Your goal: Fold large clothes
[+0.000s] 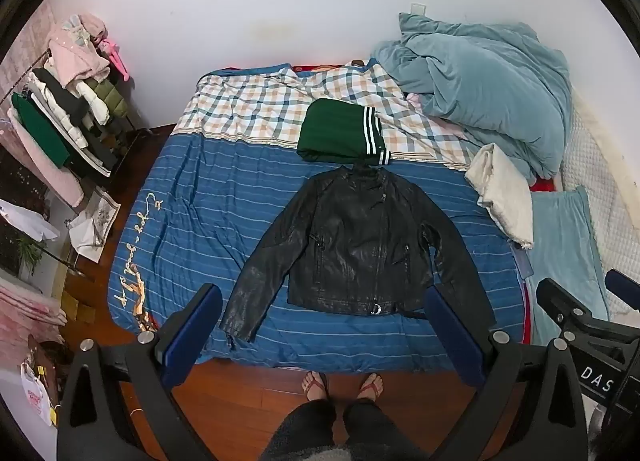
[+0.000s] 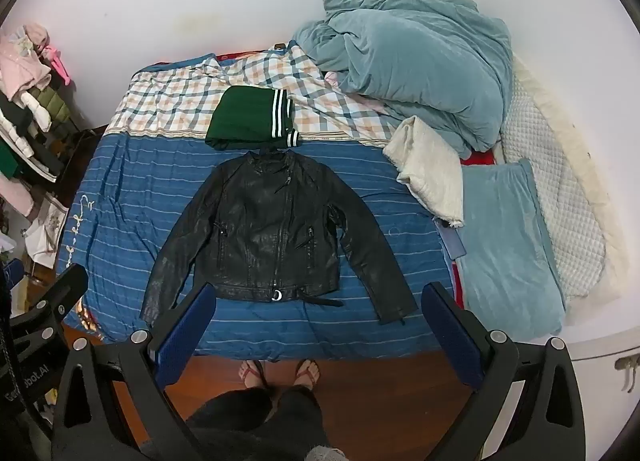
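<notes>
I see the jacket (image 1: pixel 352 245) spread flat, front up, on the blue striped sheet (image 1: pixel 192 197), collar toward the wall, hem toward me, both sleeves angled out and down. It looks like leather: I'd judge it heavy, fairly stiff and a bit slick, so it will crease in slabs rather than drape. I'd grip each sleeve near its cuff, or pinch the shoulders, taking a thick bite. My left gripper (image 1: pixel 324 333) and right gripper (image 2: pixel 320 325) hang above the bed's near edge, fingers wide apart, holding nothing, well clear of the jacket. A folded green garment (image 1: pixel 340 131) lies just beyond the collar.
</notes>
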Available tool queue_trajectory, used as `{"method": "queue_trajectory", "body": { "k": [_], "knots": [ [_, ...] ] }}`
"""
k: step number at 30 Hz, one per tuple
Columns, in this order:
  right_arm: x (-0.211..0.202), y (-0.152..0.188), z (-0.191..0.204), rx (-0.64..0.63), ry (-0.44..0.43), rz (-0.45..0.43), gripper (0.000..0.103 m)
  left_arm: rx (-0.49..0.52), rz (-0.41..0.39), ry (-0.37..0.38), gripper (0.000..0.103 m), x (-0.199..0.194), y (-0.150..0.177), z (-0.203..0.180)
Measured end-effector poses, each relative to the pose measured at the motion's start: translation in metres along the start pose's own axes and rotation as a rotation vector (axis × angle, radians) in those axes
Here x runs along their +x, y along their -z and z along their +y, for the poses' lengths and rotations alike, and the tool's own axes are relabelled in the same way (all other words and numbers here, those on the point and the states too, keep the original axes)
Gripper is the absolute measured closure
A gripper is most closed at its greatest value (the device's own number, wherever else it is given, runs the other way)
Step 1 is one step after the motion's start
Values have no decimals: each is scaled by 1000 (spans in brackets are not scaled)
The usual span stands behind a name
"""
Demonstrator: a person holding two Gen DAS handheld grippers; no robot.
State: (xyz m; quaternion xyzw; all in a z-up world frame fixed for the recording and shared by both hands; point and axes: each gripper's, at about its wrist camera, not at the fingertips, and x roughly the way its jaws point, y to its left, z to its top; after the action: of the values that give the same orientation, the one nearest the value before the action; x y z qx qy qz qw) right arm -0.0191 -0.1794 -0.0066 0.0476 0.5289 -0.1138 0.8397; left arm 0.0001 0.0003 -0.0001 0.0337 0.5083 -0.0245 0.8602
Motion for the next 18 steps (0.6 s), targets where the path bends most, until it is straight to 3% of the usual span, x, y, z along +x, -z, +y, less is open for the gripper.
{"method": "queue_trajectory", "body": {
  "k": [18],
  "knots": [
    [-8,-4,-3,-8,26,-7,0,3,-9,-8,0,-3,-1,4]
  ]
}}
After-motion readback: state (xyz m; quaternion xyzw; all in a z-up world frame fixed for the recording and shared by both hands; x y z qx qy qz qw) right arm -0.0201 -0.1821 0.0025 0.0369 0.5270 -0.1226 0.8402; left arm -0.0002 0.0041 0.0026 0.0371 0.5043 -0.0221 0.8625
